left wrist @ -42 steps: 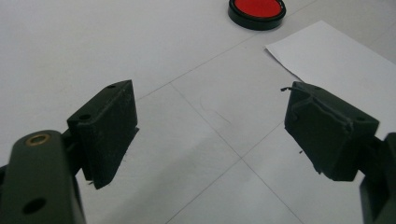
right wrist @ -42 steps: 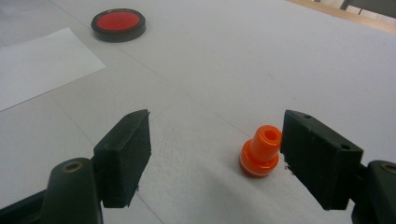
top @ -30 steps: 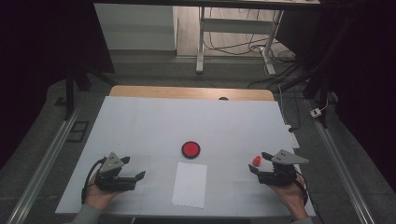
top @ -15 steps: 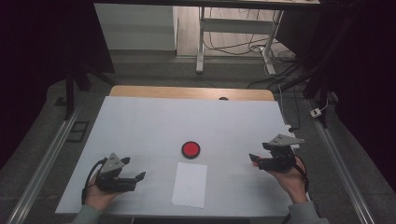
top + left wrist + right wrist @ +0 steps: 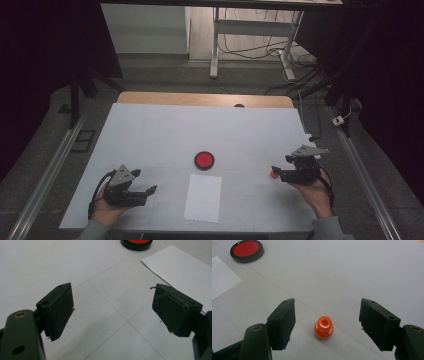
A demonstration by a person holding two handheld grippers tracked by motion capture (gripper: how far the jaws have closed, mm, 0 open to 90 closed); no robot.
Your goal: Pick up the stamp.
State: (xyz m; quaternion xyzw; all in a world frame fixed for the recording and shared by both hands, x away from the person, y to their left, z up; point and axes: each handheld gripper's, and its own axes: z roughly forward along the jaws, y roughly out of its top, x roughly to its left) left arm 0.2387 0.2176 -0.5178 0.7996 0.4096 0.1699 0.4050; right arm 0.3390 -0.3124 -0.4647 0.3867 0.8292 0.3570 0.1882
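Near the counter's right edge, the orange stamp [image 5: 323, 327] is framed between the right gripper's [image 5: 327, 325] wide-open jaws (the left gripper [image 5: 112, 312] is held open, empty), so closing on it is judged next.

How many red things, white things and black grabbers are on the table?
Red things: 2, the round red pad and the little orange-red stamp
White things: 1, the paper sheet
Black grabbers: 2, left gripper, right gripper
Total: 5

Dim room w/ grey floor [image 5: 165, 75], white table legs [image 5: 216, 45], cables [image 5: 240, 47] behind, dark sides.
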